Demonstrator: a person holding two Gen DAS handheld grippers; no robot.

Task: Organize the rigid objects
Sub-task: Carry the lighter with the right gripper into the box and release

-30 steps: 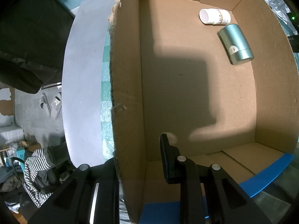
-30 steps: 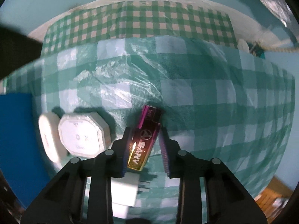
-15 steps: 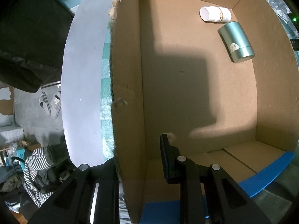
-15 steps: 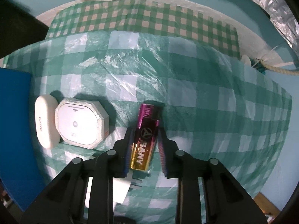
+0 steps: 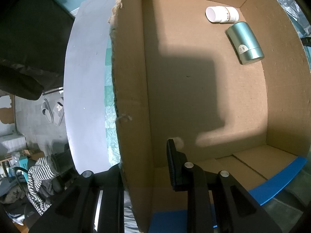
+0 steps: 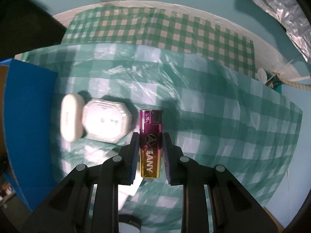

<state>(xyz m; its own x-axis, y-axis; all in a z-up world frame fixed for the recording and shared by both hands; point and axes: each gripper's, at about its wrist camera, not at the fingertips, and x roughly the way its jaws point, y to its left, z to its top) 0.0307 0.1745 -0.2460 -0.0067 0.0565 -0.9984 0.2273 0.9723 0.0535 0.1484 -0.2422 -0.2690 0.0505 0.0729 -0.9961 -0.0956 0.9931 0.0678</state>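
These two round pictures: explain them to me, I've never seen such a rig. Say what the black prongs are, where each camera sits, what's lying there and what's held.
No robot here: a person carries a hand-held gripper in each hand, each with a fisheye camera looking along its two black fingers. The left view shows the left gripper with its jaws clamped on a wall of the cardboard box; a white bottle and a teal canister lie inside. The right view shows the right gripper shut on a purple-and-gold lighter, above a green checked cloth. A white octagonal box and a white oval case lie on the cloth.
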